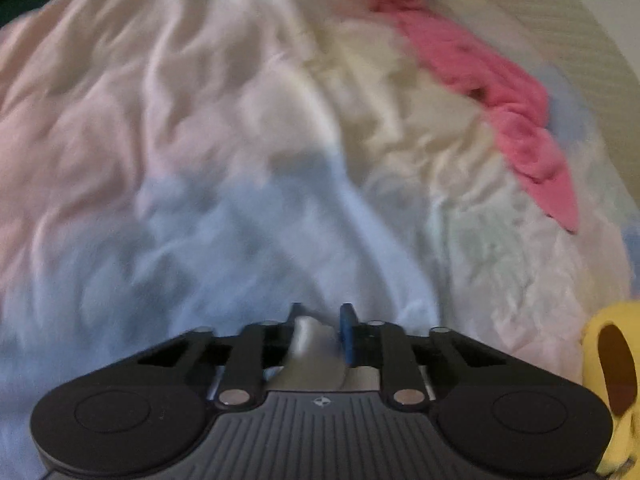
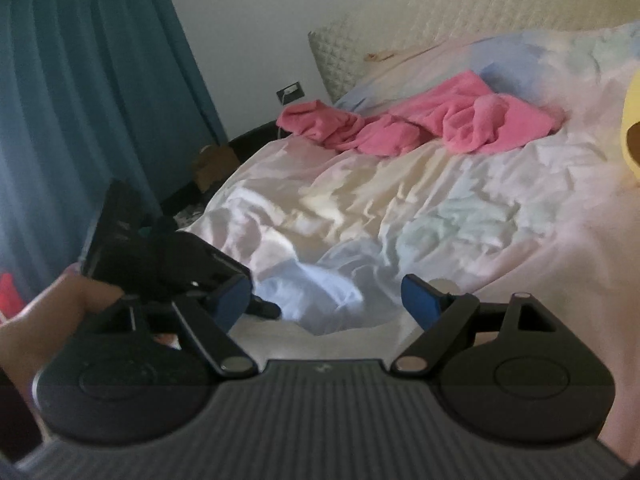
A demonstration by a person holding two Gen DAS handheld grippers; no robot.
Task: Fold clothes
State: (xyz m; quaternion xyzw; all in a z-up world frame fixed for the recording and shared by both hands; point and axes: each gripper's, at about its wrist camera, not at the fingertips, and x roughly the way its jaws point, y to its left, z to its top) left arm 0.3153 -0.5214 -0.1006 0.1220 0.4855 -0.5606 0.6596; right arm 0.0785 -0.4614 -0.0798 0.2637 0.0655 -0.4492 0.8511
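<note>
Left claw pinched on pale cloth, right claw wide and waiting

My left gripper has its jaws drawn nearly together on a fold of pale fabric that bunches up between them (whether it is a loose garment or the rumpled pastel sheet itself, the blur keeps me from saying). My right gripper hangs spread and empty just over the bed's near edge, with my left hand beside it. The pink garment lies crumpled well apart, up by the quilted headboard; a yellow object sits at the right. I judge folding hasn't begun: this is the gathering step. Next I'd need the pink garment pulled nearer and spread flat, both claws taking its edges.
</note>
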